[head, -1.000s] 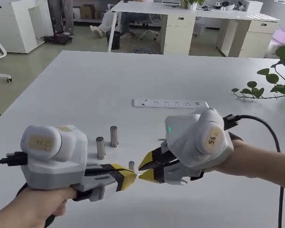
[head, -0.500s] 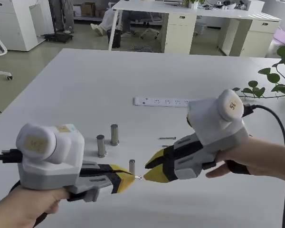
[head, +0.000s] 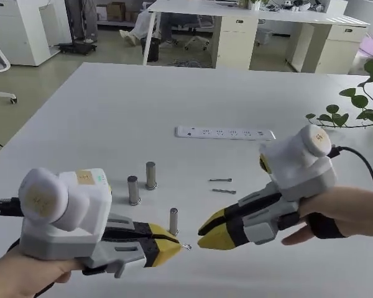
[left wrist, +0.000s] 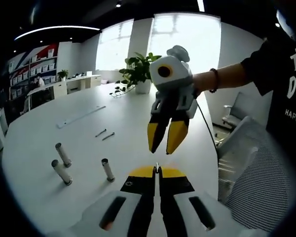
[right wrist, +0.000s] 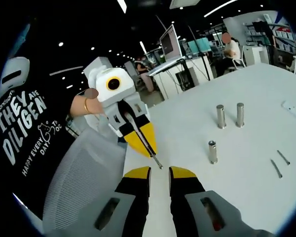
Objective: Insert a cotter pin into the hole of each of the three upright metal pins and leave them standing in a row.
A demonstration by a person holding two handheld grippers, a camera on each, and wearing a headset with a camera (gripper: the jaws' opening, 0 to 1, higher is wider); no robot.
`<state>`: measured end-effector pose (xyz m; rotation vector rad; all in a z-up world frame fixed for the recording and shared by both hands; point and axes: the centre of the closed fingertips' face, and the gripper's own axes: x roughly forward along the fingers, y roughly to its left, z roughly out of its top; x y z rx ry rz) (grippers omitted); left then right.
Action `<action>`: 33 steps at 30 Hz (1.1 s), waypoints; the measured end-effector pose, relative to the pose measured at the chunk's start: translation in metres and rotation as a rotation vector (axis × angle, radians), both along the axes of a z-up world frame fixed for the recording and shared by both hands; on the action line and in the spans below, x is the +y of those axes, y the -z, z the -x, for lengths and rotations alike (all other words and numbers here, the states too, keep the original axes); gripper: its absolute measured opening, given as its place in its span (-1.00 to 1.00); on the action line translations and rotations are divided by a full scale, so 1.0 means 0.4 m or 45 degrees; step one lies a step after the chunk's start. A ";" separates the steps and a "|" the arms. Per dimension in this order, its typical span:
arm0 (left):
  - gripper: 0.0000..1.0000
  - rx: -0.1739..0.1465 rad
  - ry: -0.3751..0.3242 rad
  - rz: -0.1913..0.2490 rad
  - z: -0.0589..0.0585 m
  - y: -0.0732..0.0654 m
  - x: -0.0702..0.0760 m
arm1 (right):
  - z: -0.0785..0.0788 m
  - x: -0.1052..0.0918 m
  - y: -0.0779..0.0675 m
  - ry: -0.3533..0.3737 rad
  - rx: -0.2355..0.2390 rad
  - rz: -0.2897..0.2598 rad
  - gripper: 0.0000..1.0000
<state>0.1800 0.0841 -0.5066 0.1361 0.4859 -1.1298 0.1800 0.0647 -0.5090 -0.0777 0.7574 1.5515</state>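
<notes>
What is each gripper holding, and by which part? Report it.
The left gripper pinches a cotter pin along its shaft, one end poking past the tips. The right gripper is open and holds nothing.

On the table [head: 112, 105] we find a left pin [head: 133, 190] beside a back pin [head: 150, 175], a front pin [head: 173, 220] nearer us to their right, two cotter pins [head: 221, 180] lying further right, and a power strip [head: 224, 133] behind them all.

At lower left, the left gripper [head: 173, 246] pinches a thin silver cotter pin [head: 185, 247]. The right gripper [head: 205, 236] faces it from the right, just apart. Three upright grey metal pins [head: 150, 175] stand left of centre, the nearest just above the grippers' tips.
</notes>
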 end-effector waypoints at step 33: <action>-1.00 -0.019 0.177 0.162 0.065 -0.058 -0.047 | 0.097 0.009 -0.026 -0.183 0.129 -0.096 -1.00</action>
